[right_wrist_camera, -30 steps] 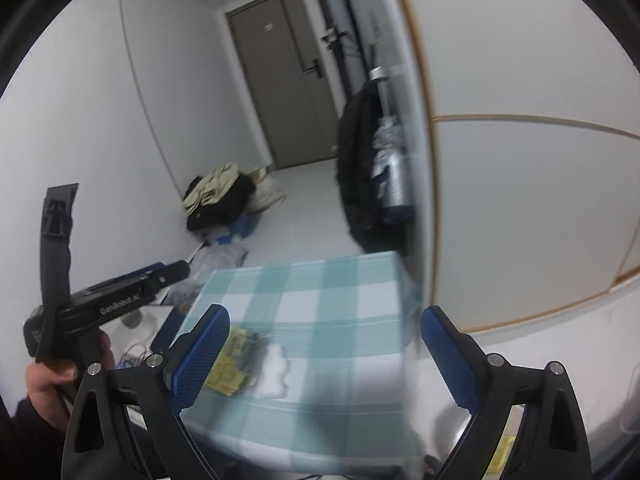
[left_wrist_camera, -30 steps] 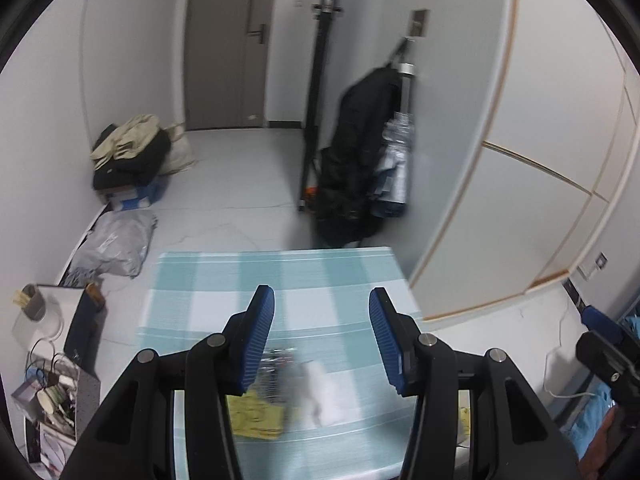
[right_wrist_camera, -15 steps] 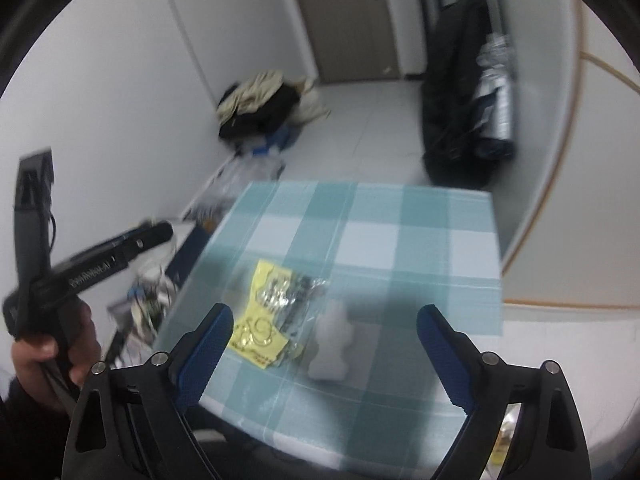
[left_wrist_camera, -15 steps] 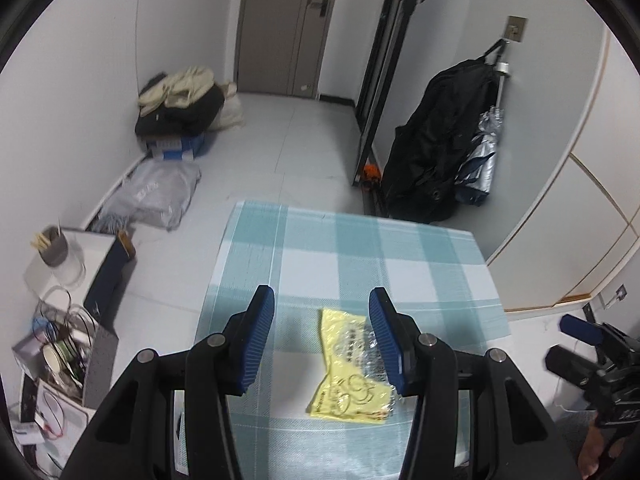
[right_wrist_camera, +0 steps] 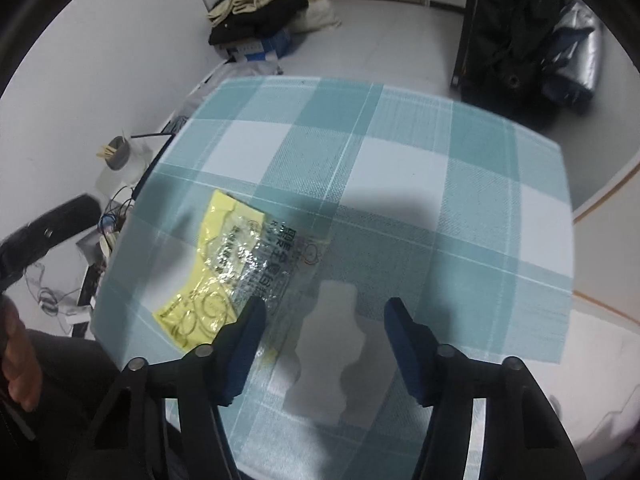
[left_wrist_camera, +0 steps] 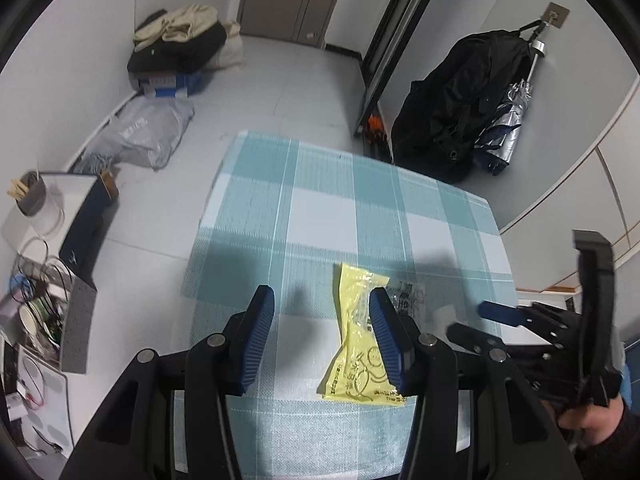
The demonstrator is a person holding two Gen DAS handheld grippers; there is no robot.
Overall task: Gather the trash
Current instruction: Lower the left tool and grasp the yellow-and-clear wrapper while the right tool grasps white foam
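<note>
A second ago both my cameras looked mostly at the walls and the door, with the checked table low in view; now both tilt down over the teal-and-white checked tablecloth (left_wrist_camera: 344,208), and the trash fills the lower half of each view. My left gripper (left_wrist_camera: 322,334) has come down over the yellow plastic wrapper (left_wrist_camera: 360,344); its jaws are parted as before, clenched on nothing, the right pad overlapping the wrapper's edge in the view, though I cannot tell if it touches. My right gripper (right_wrist_camera: 325,346) was spread wide a second ago and its jaws have just been closing; they are released, gripping nothing, with the white crumpled tissue (right_wrist_camera: 326,354) lying on the cloth between them, clear of both pads.

The yellow wrapper (right_wrist_camera: 200,280) lies near the table's near-left edge, with a clear crinkled plastic bag (right_wrist_camera: 276,264) overlapping its right side and the tissue just beside that. The yellow wrapper carries black line drawings, including a smiling face, and a row of small print along its near edge that I cannot read. The clear bag has dark printed characters and a small red outline mark, too blurred to make out.
</note>
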